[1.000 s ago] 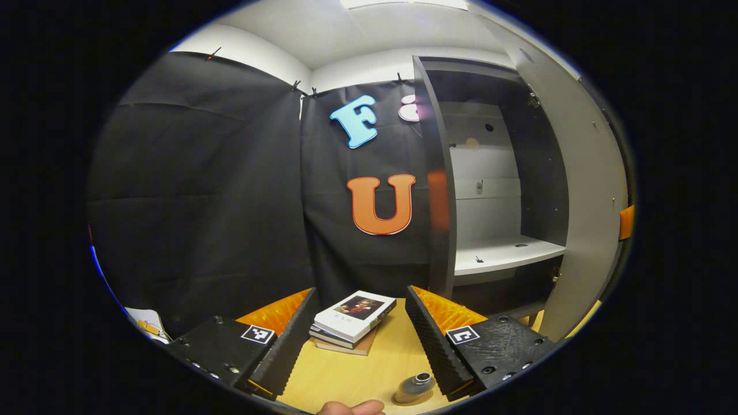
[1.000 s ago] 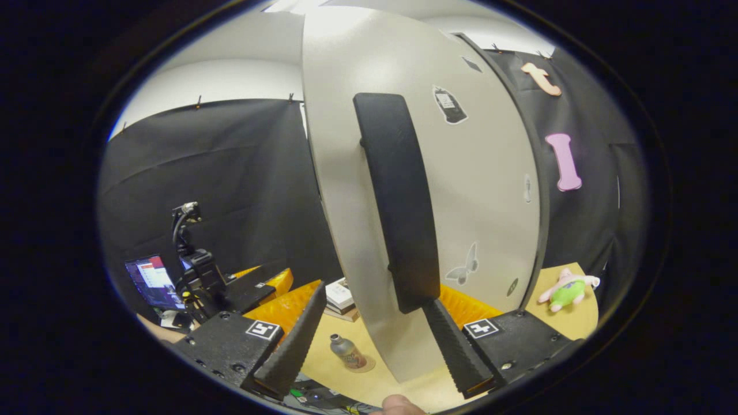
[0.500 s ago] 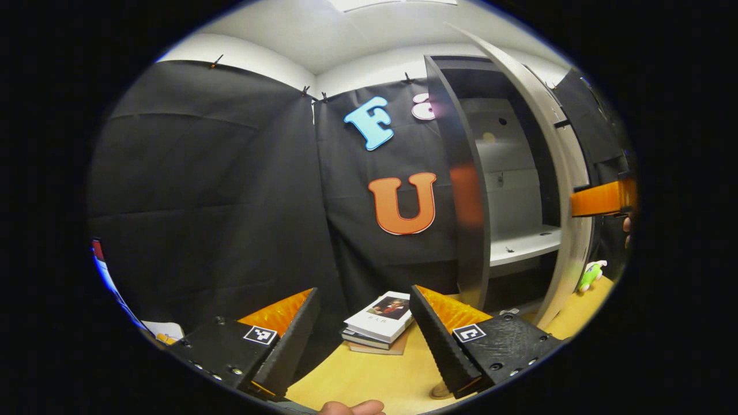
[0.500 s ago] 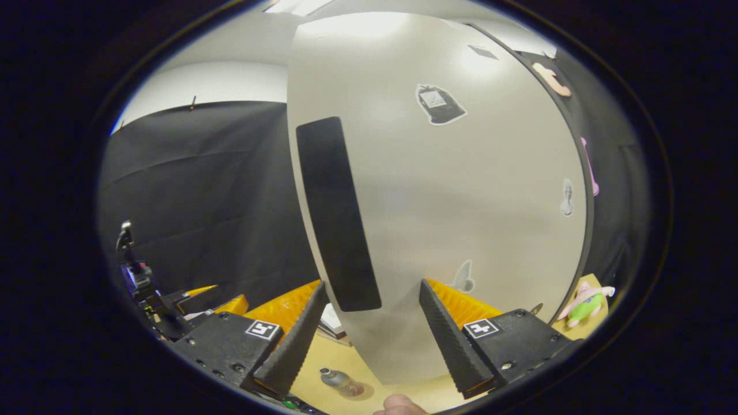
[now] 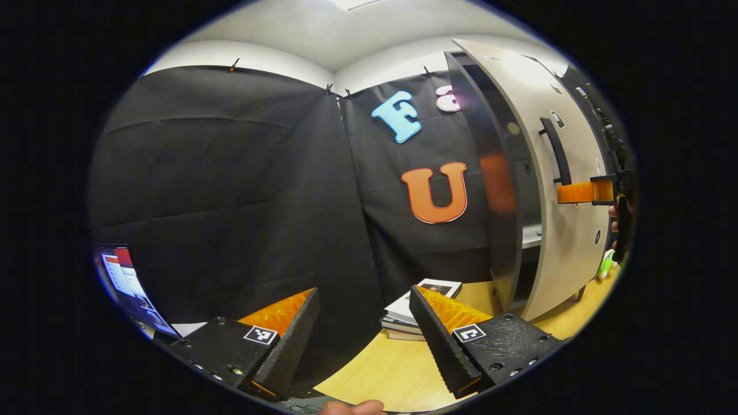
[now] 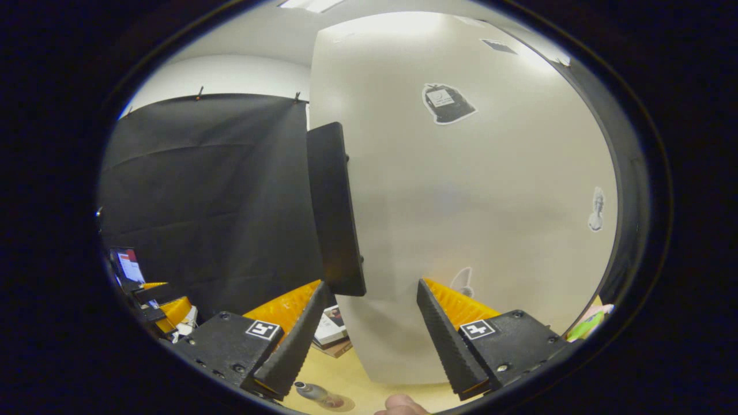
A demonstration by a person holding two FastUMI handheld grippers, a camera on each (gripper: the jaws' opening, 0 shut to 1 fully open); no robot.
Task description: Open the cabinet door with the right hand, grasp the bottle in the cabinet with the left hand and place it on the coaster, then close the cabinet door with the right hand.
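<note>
The grey cabinet door (image 6: 478, 196) is swung most of the way to the cabinet (image 5: 499, 190), leaving a narrow gap. Its black handle (image 6: 334, 213) hangs just ahead of my right gripper (image 6: 372, 283), which is open, with the door face right in front of both fingers. From the left gripper view the right gripper (image 5: 585, 192) is at the door's front (image 5: 568, 230) beside the handle (image 5: 556, 151). The small metal bottle (image 6: 311, 392) stands on the round coaster (image 6: 338, 402) on the wooden table. My left gripper (image 5: 363, 291) is open and holds nothing.
A stack of books (image 5: 421, 308) lies on the table (image 5: 380, 369) near the cabinet's foot. A lit laptop screen (image 5: 121, 279) sits at the far left. A green plush toy (image 5: 605, 265) lies right of the cabinet. A fingertip (image 6: 400, 406) shows at the bottom edge.
The door has swung from wide open to almost closed, with the right gripper following it. The left gripper has turned left; the bottle has left its view and the laptop has entered it.
</note>
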